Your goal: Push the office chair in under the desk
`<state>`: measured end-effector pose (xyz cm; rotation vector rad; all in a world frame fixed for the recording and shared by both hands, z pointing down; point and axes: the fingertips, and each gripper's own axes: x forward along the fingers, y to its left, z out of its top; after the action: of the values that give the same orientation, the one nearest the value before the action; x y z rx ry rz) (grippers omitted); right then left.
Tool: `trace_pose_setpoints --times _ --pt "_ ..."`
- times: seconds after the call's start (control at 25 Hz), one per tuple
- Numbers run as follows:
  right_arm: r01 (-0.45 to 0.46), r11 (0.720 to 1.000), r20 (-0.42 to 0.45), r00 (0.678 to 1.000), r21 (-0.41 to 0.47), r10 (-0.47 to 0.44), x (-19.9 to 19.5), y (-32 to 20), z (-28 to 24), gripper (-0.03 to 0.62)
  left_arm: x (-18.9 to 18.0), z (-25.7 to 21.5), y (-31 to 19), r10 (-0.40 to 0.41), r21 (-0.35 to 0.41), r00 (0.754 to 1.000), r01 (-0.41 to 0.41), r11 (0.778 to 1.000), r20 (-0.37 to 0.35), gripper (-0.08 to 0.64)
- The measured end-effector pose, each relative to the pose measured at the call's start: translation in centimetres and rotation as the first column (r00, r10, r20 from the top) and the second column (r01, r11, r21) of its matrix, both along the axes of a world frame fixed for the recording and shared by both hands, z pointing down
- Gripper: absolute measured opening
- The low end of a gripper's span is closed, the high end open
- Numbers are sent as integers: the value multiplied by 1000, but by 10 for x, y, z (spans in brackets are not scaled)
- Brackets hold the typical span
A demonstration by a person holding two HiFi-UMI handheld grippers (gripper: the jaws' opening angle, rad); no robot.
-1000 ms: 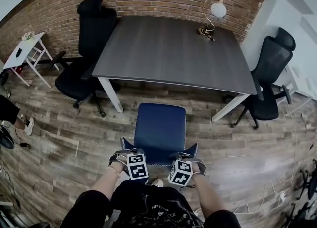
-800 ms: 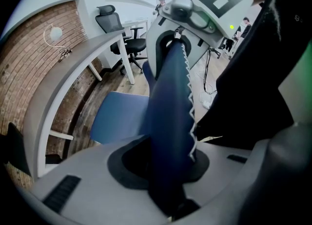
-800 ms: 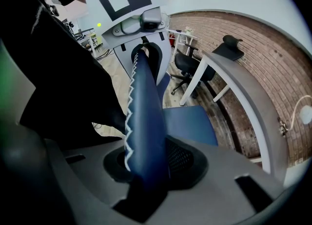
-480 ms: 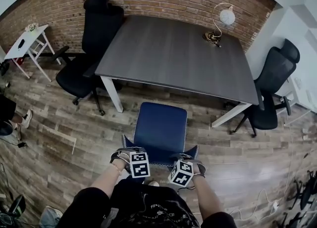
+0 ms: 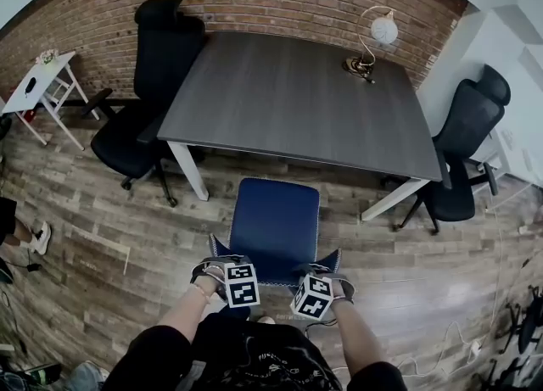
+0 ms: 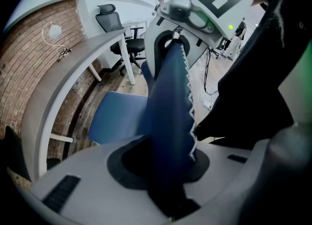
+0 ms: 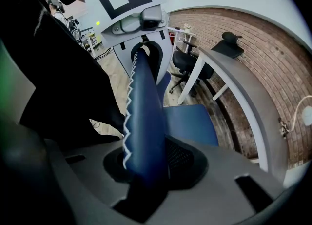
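Observation:
The blue office chair (image 5: 274, 218) stands just in front of the dark grey desk (image 5: 297, 97), its seat's front edge near the desk's front edge. Its backrest's top edge (image 6: 170, 102), blue with white zigzag stitching, runs between both grippers. My left gripper (image 5: 217, 265) is shut on the left end of that edge, and my right gripper (image 5: 329, 274) is shut on the right end. In the left gripper view the backrest fills the left gripper (image 6: 165, 170). In the right gripper view the backrest (image 7: 144, 121) does the same for the right gripper (image 7: 146, 170). Both point steeply down.
Black office chairs stand at the desk's left (image 5: 148, 101) and right (image 5: 462, 152). A globe lamp (image 5: 373, 37) sits on the desk's far right corner. White desk legs (image 5: 188, 170) flank the gap ahead of the blue chair. A small white table (image 5: 42, 84) is far left. A brick wall lies behind.
Both grippers and the blue chair have edged a little toward the desk. Both grips look the same.

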<state>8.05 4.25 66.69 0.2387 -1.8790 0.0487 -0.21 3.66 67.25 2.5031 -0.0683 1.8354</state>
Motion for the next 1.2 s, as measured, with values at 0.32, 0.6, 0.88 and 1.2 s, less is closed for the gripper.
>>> trace_pose_setpoints --times 0.32,0.6,0.88,1.2 --pt "-11 1000 -1 1000 2 11 -1 -18 1 106 -1 1 -19 2 10 1000 -2 1000 -2 101" --pt "-2 1000 -12 1000 -8 2 1 -31 2 104 2 1 -32 13 12 1000 -13 1000 -5 101" --pt "-8 1000 -19 1000 -11 8 2 -46 3 104 2 3 -47 11 19 1000 -11 1000 -7 100" --pt "-11 1000 -20 1000 -10 11 1 -62 2 104 1 2 -63 12 17 1000 -12 1000 -3 98"
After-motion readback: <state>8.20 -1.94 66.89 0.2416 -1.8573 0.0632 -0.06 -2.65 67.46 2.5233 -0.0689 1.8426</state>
